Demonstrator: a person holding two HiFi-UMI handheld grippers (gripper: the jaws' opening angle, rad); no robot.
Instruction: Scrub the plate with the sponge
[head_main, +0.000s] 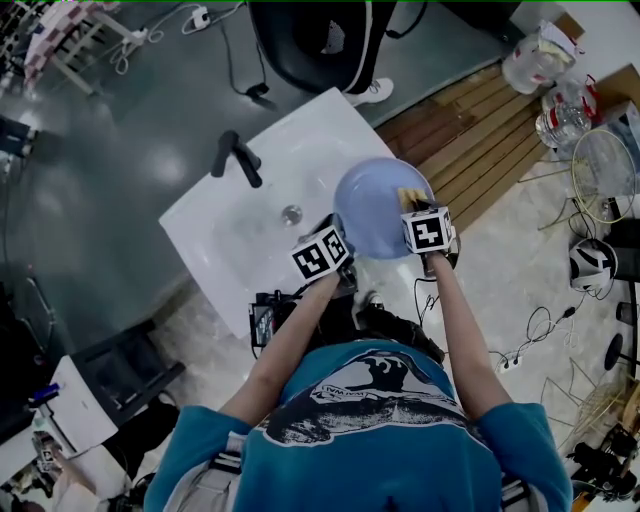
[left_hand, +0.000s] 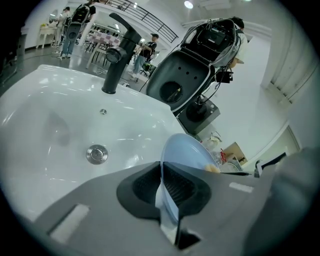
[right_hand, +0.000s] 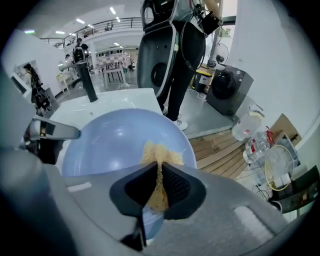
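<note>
One pale blue plate is hanging in the air over the right edge of the single white sink, between the person's two grippers. The plate is round, so it is showing no long axis. It is tilting up on its edge, with its hollow face turning toward the person and its back turning toward the far basin. From the left gripper view it is appearing almost edge-on.

The left gripper is clamping the plate's near left rim, its two jaws pressing onto the thin edge from either side.

The right gripper is pinching the one tan sponge between its jaws. The sponge is lying against the right part of the plate's hollow face. Its longer side is running along the line of the jaws, pointing away from the gripper and up the plate toward the far rim.

In the basin, one round drain is sitting left of the plate, and one black faucet is standing at the sink's far left side.
</note>
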